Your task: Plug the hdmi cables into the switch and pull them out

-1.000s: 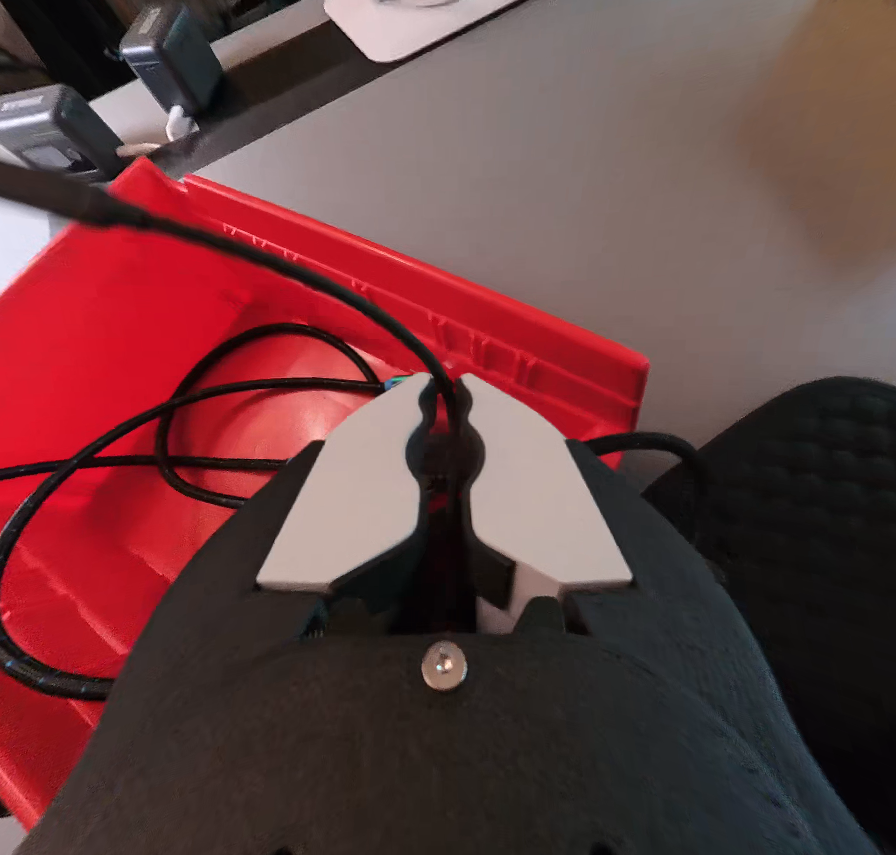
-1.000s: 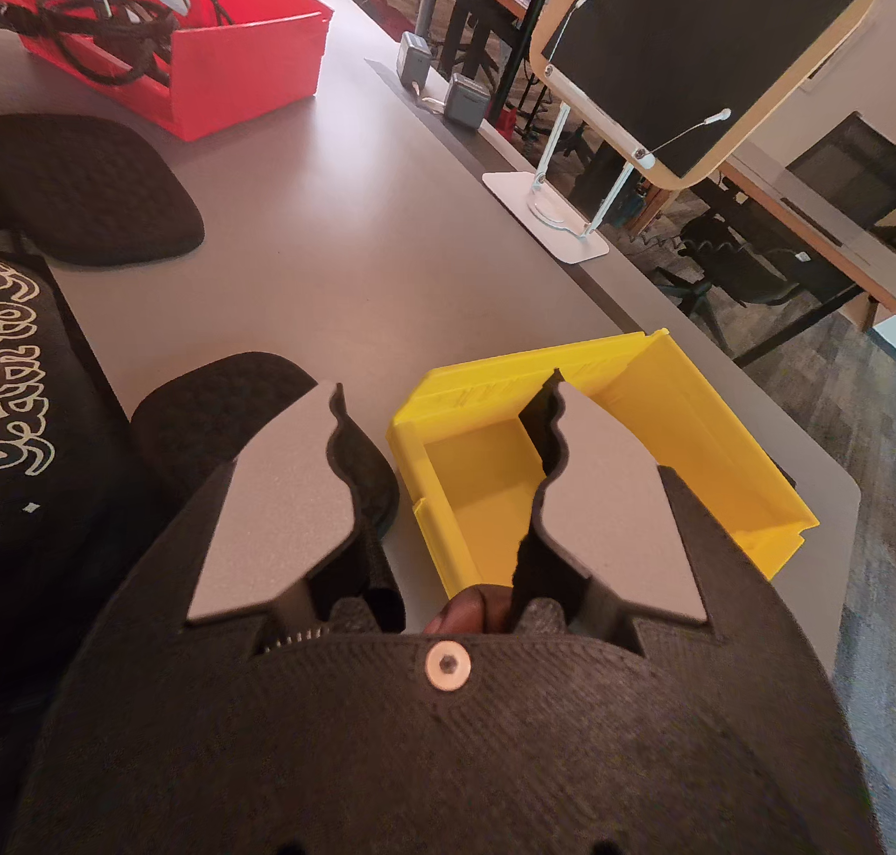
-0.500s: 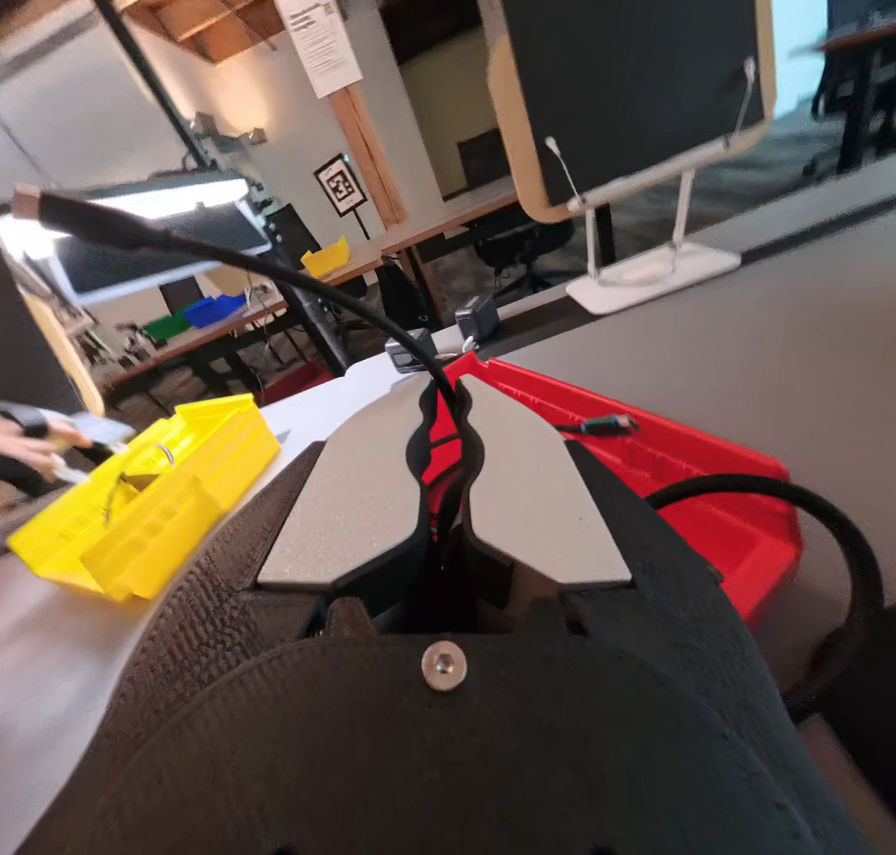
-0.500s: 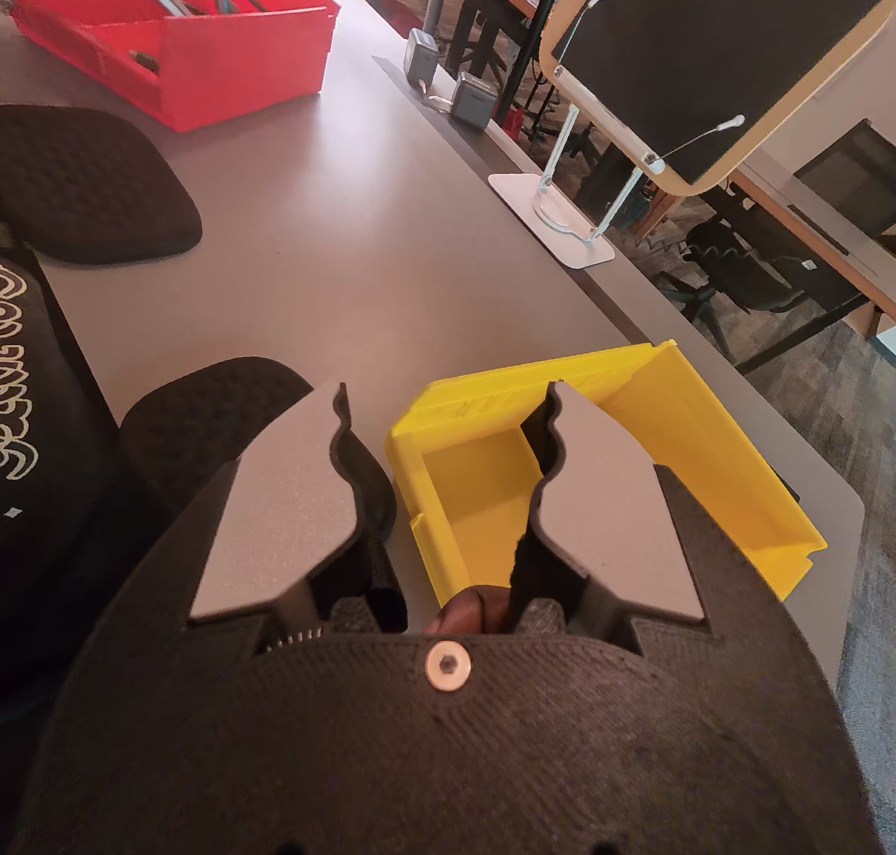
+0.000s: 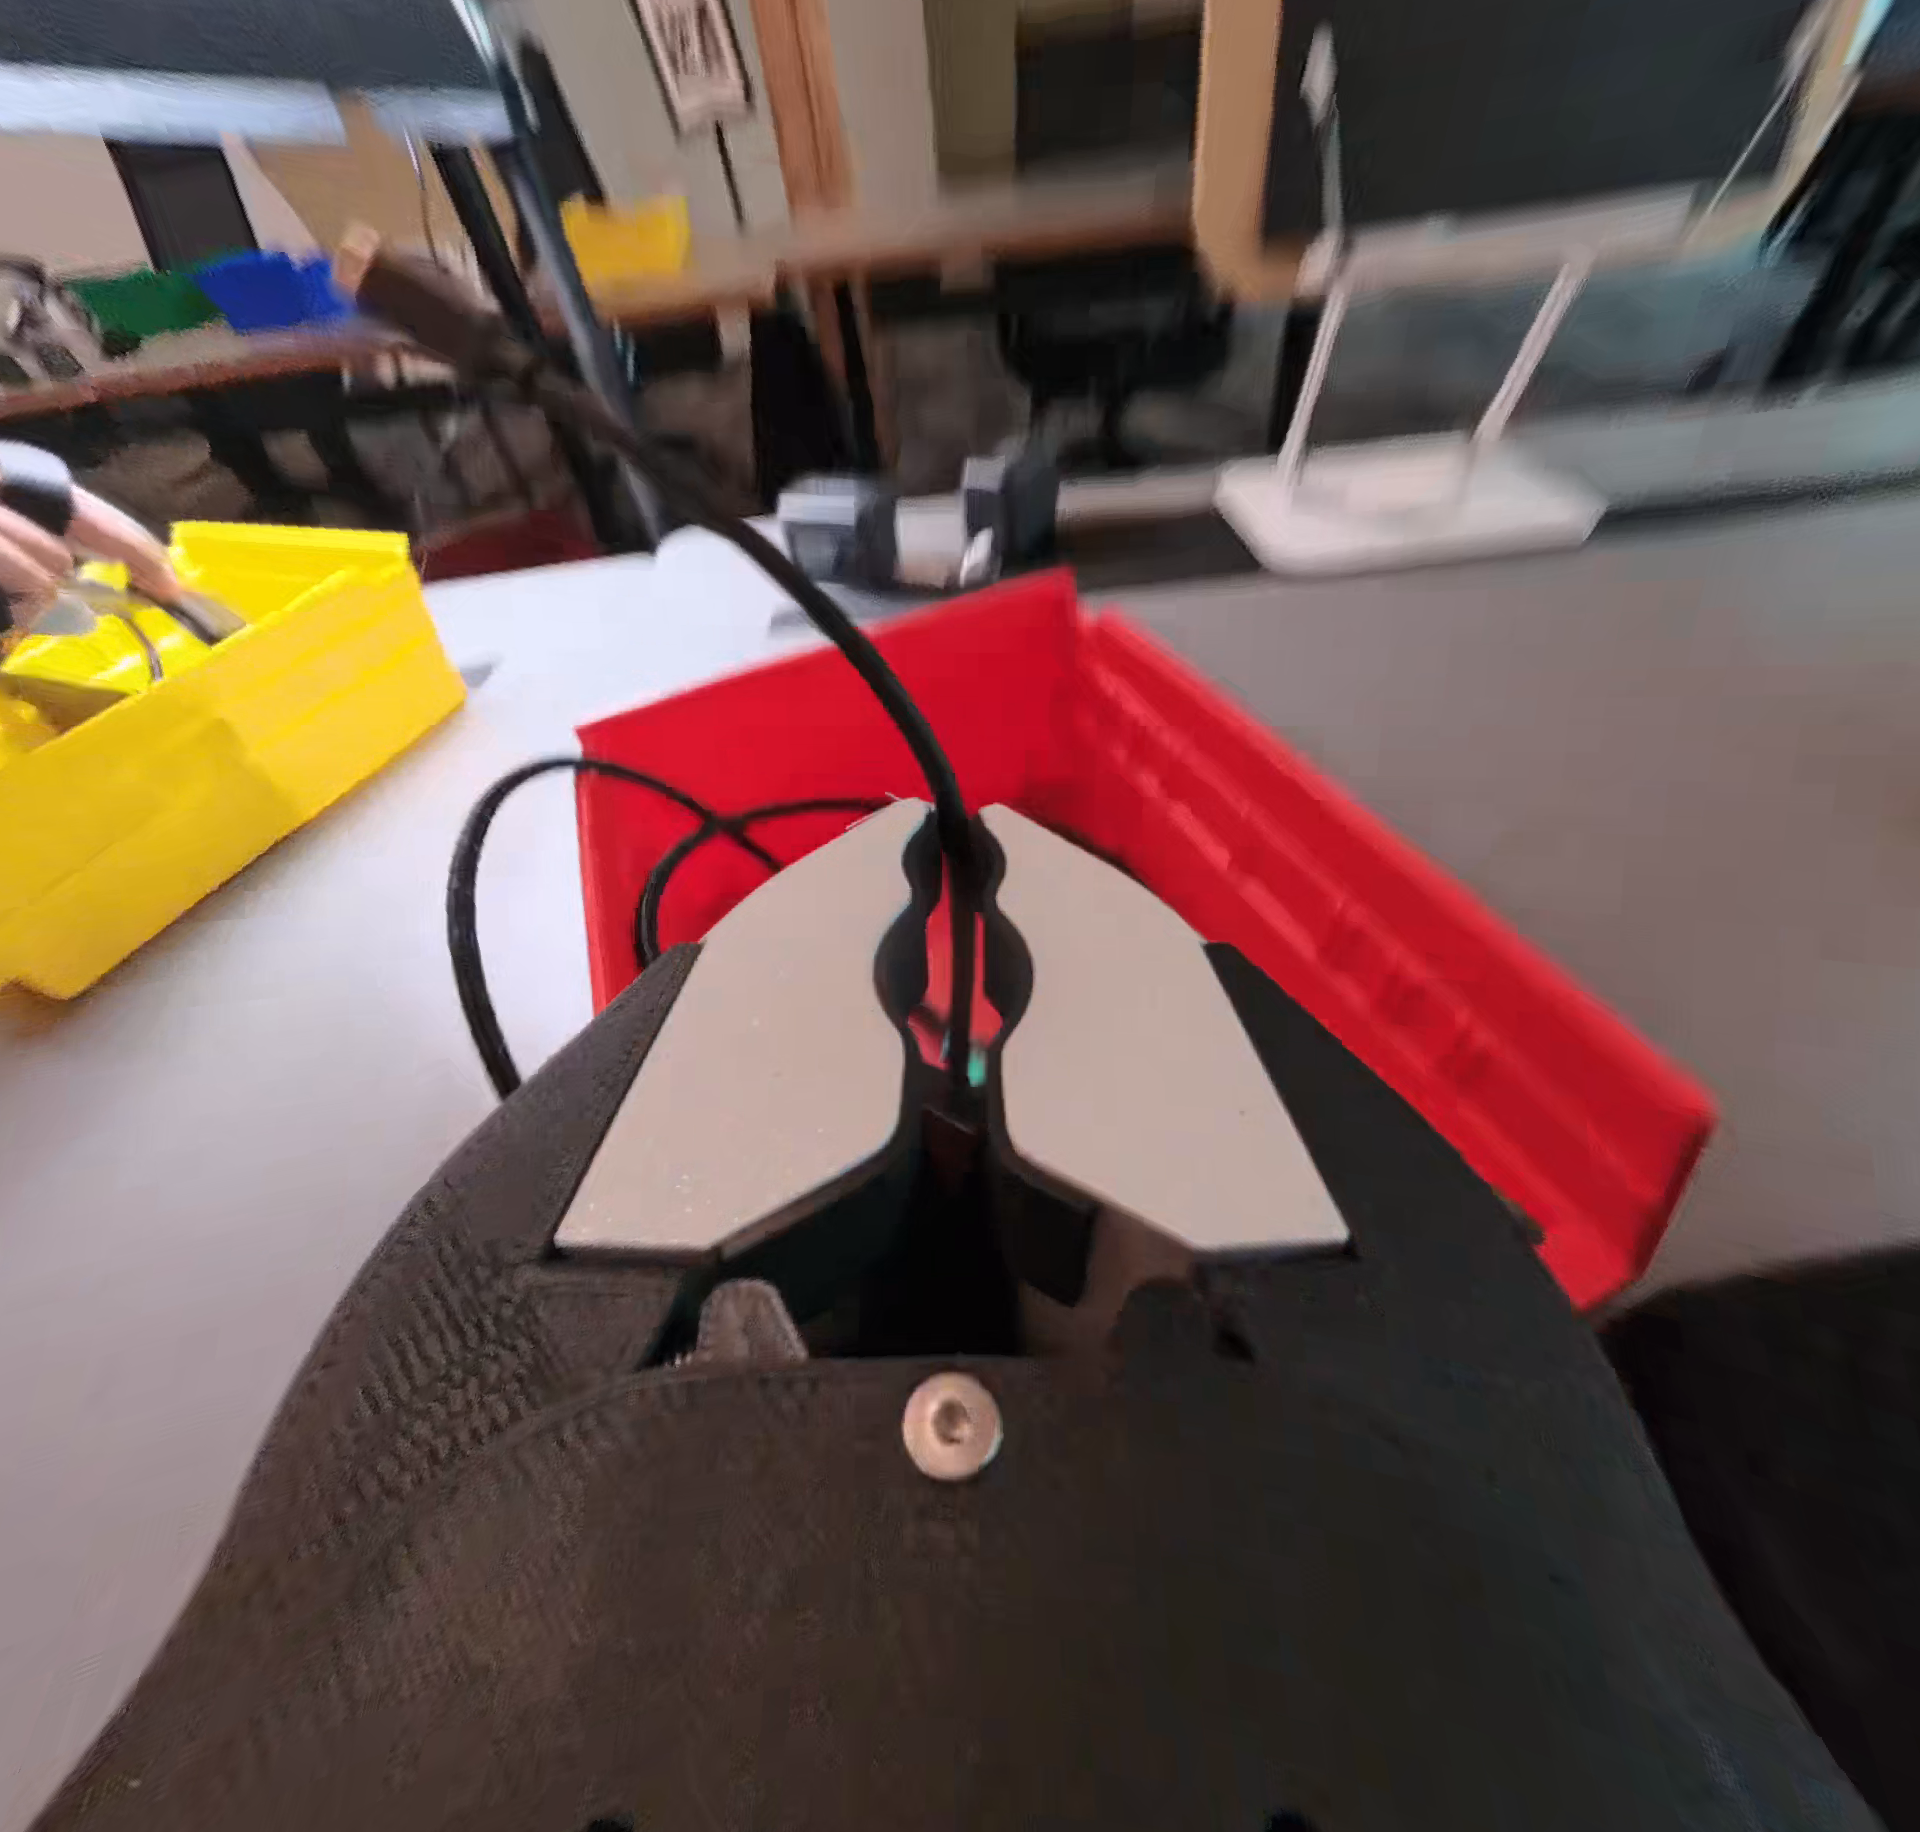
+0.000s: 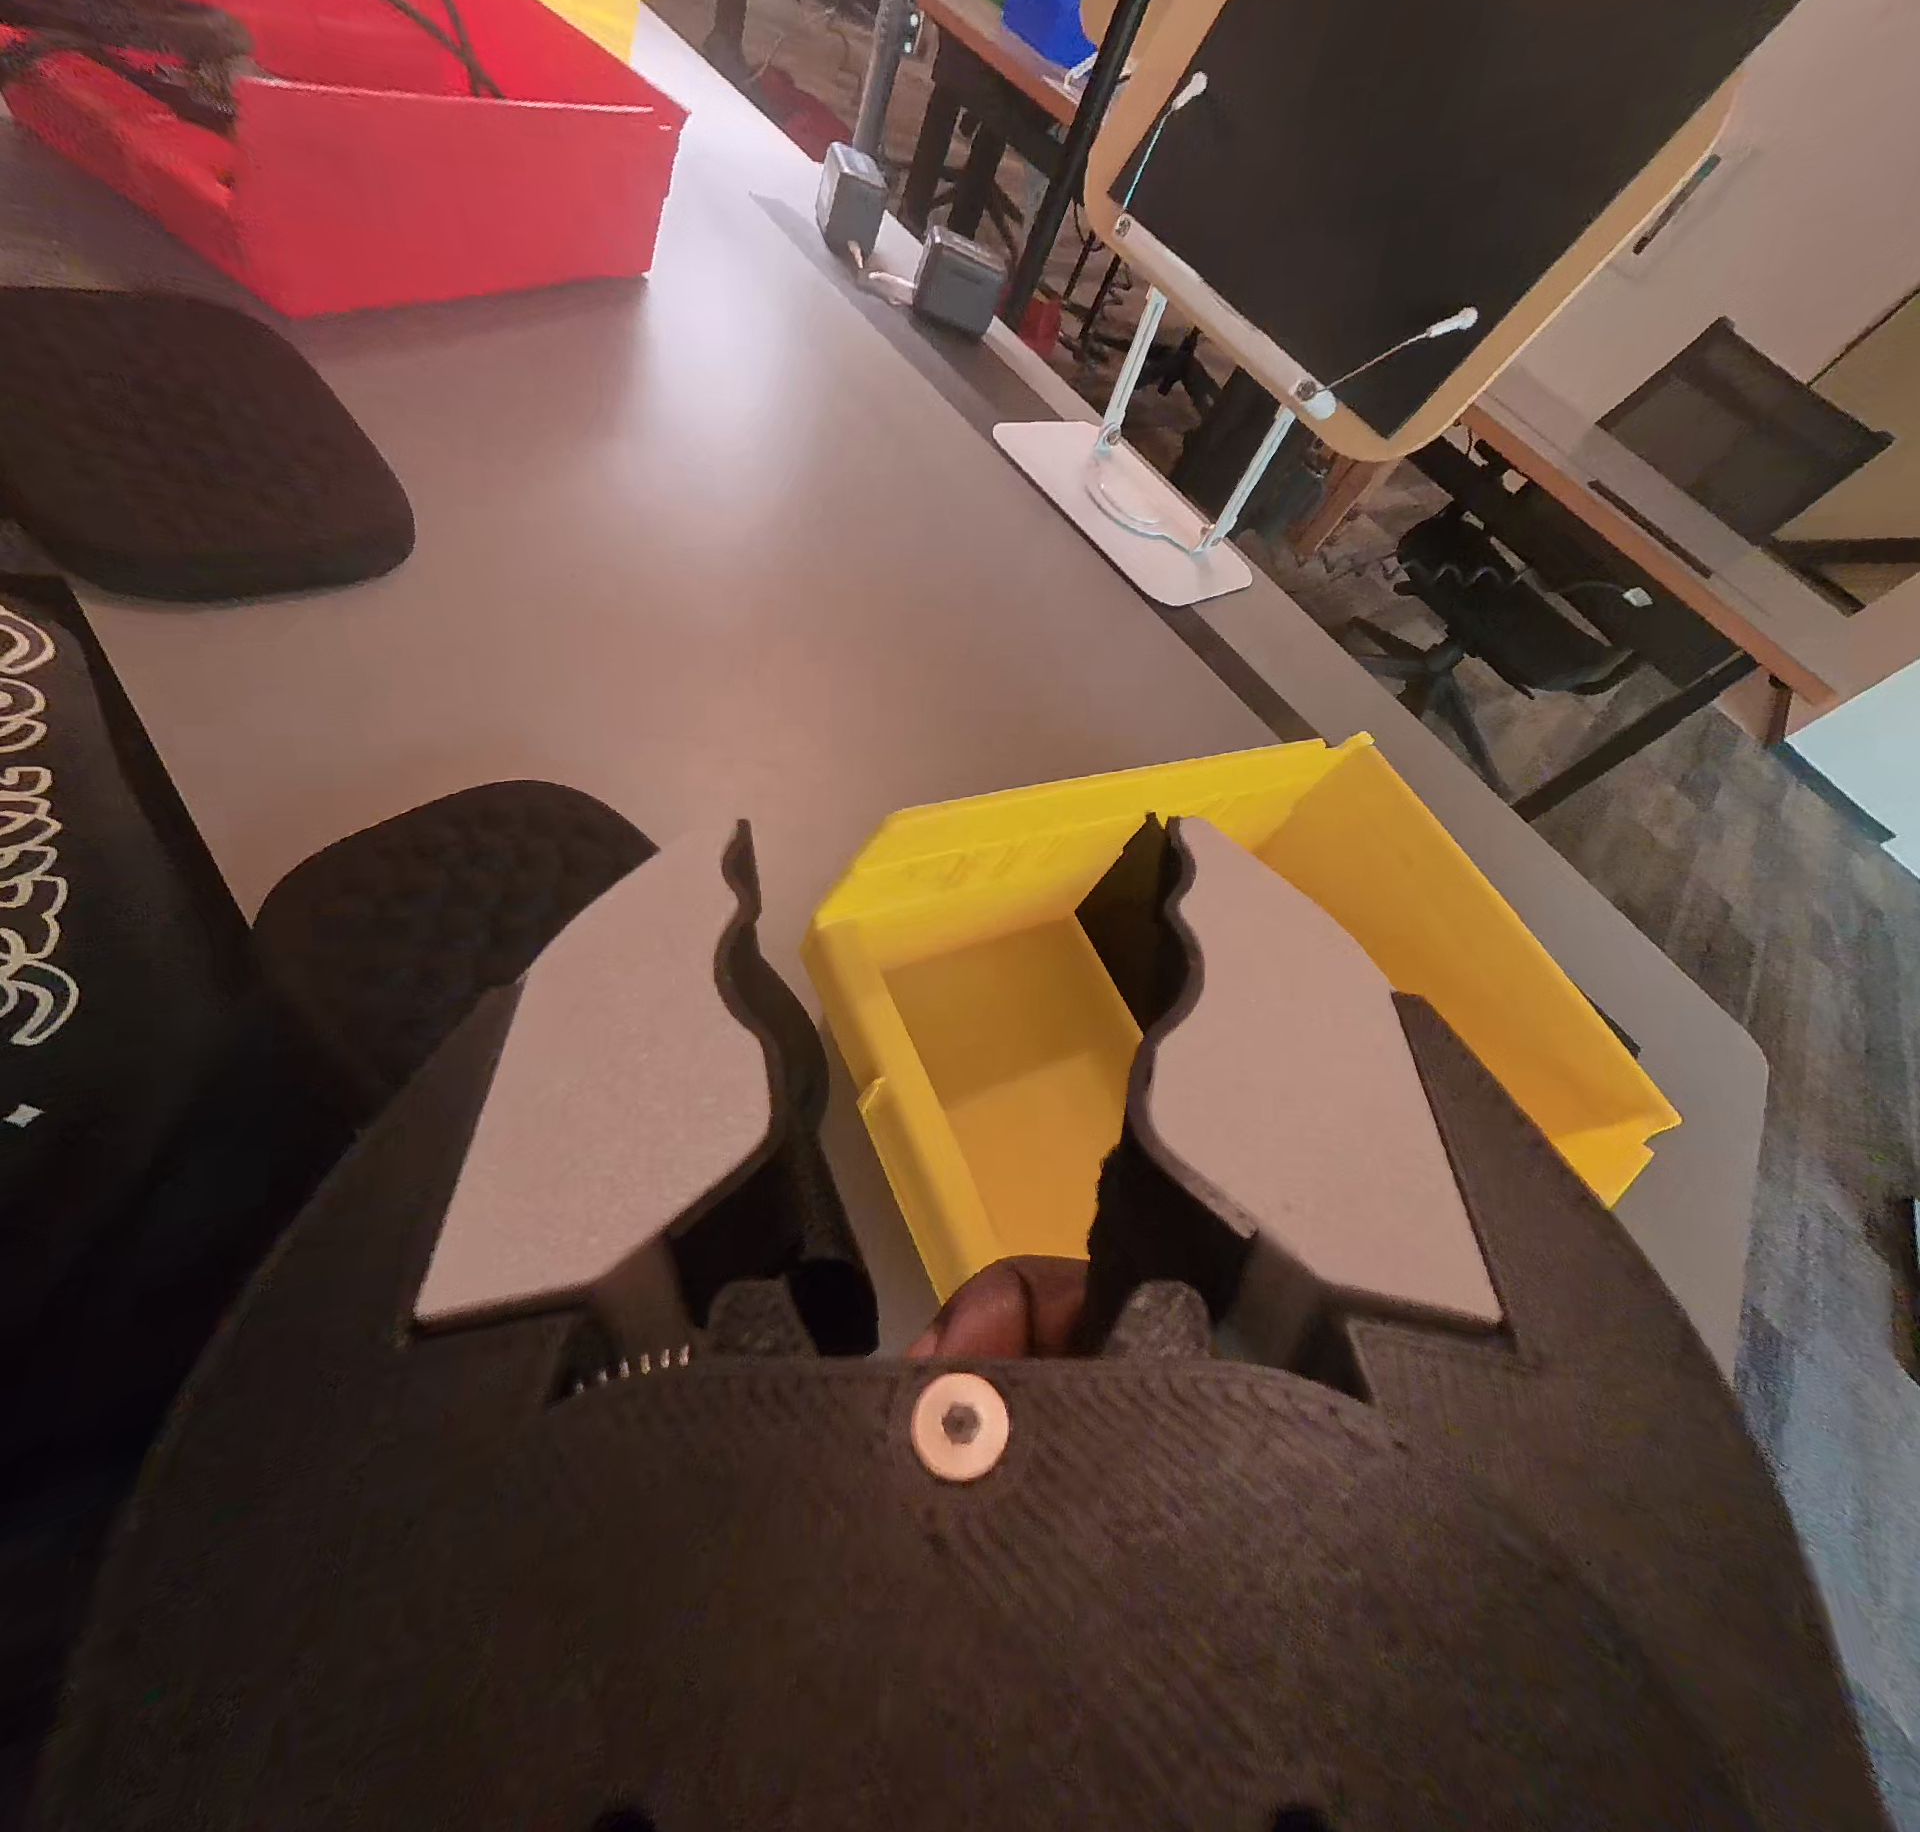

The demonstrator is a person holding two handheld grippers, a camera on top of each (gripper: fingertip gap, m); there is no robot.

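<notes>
Above red bin (image 5: 1247, 847), left gripper (image 5: 951, 826) pinches black cable (image 5: 831, 629); right gripper (image 6: 951, 837) spread over yellow bin (image 6: 1403, 909).

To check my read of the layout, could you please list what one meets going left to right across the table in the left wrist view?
yellow bin → black cable looping over the table → left gripper, shut on that cable → red bin
</notes>
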